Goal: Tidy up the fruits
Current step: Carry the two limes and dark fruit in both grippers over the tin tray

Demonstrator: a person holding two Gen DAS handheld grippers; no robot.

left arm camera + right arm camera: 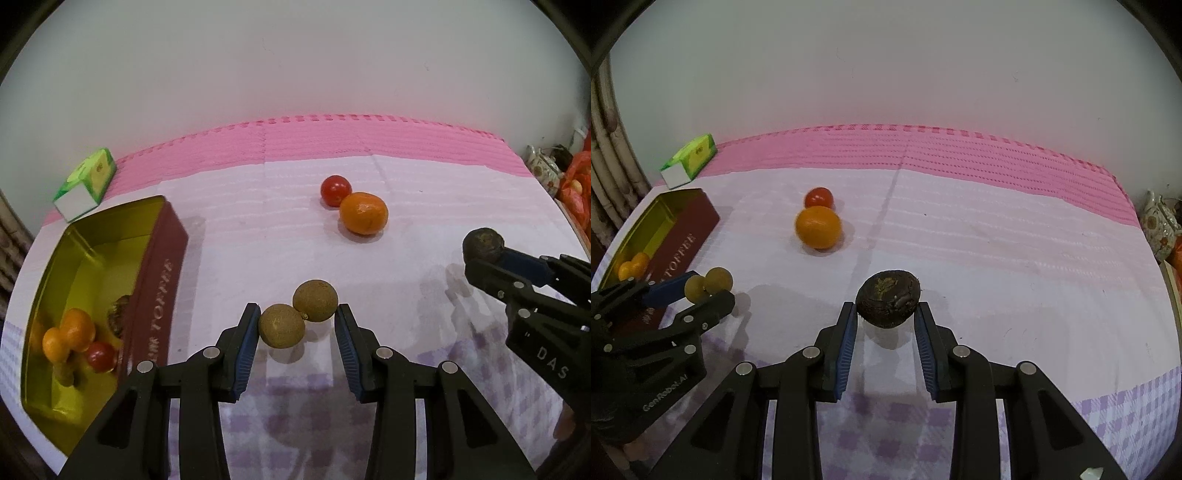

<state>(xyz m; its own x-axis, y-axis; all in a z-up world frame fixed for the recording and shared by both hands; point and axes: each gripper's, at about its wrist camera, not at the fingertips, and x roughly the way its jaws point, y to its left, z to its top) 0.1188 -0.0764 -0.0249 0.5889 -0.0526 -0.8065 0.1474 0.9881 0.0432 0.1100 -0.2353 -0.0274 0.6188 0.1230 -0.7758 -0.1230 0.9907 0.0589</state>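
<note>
Both hand-held grippers pinch fruit above the cloth-covered worktop (997,258).
The left hand-held gripper (297,326) clamps two joined tan fruits (298,319); the right hand-held gripper (886,317) clamps a dark wrinkled fruit (888,298). A tomato (819,197) touches an orange (818,226) beyond. Only the left view shows inside the tin (155,280): oranges, a tomato. A green box (85,178) sits behind.

Both of my wrist views are evenly and fairly brightly lit from above, with a pinkish cast on the wall (295,55). Soft, faint shadows fall on the cloth (997,258) just below and beyond my fingertips. The gold inside of the tin (85,236), off to my left, gives a mild glare. The fisheye bends the far edge and darkens every corner. Focus is sharp ahead of me and softens slightly toward the rims.
</note>
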